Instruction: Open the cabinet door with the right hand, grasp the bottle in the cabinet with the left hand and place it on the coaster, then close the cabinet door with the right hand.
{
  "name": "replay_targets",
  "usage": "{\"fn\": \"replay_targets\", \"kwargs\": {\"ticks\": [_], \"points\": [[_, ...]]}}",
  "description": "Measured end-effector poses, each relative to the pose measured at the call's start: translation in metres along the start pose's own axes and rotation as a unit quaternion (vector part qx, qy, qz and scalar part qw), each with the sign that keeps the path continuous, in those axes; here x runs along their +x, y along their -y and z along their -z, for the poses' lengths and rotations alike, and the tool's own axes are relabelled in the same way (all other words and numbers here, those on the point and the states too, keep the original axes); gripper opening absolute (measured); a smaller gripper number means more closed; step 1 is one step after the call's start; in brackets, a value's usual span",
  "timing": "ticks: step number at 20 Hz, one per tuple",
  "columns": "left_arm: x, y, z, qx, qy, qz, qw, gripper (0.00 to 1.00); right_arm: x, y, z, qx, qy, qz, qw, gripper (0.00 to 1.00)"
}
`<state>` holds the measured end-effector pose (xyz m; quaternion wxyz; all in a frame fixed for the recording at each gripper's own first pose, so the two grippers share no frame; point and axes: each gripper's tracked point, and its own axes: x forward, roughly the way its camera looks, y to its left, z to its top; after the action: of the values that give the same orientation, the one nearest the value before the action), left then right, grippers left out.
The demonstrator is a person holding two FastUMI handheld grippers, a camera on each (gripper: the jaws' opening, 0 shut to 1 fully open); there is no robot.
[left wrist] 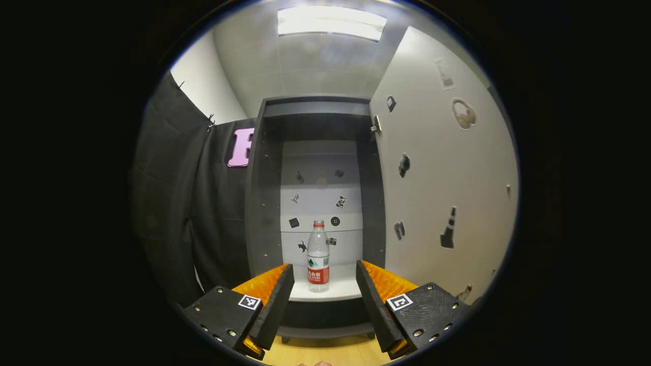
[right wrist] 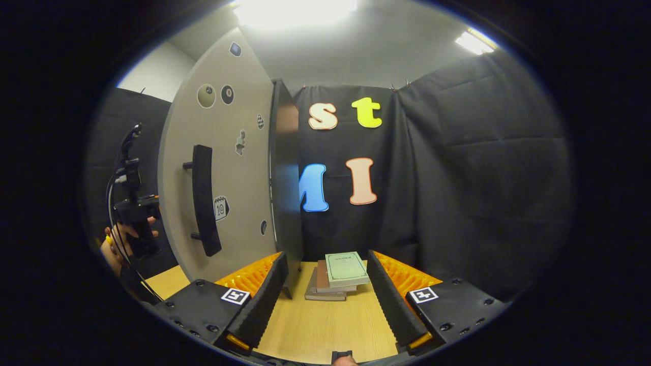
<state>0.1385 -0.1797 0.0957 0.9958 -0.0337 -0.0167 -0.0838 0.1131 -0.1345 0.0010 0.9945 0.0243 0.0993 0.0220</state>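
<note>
The left tongs point(left wrist: 324, 300) gape wide, holding nothing, aimed into the open cabinet point(left wrist: 264, 193). The bottle point(left wrist: 318, 256) stands upright on the cabinet's shelf point(left wrist: 346, 290), apart from the tips. The door point(left wrist: 442, 173) is swung out to the right. The right tongs point(right wrist: 325, 300) are likewise spread and empty over the tabletop point(right wrist: 325, 325), beside the door's handle point(right wrist: 204, 201), with stacked books point(right wrist: 342, 277) ahead.
</note>
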Motion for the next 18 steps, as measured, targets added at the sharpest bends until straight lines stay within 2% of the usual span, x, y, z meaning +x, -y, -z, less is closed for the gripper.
{"fn": "replay_targets", "kwargs": {"ticks": [9, 18], "points": [[0.097, -0.019, -0.014, -0.007, 0.01, 0.034, 0.999, 0.71, 0.026, 0.012, 0.005, 0.0, -0.017, 0.07, 0.997, 0.98], [0.187, -0.012, 0.035, 0.011, -0.027, 0.071, 0.997, 0.7, 0.043, 0.025, 0.019, 0.014, -0.032, 0.136, 0.99, 0.98]]}}
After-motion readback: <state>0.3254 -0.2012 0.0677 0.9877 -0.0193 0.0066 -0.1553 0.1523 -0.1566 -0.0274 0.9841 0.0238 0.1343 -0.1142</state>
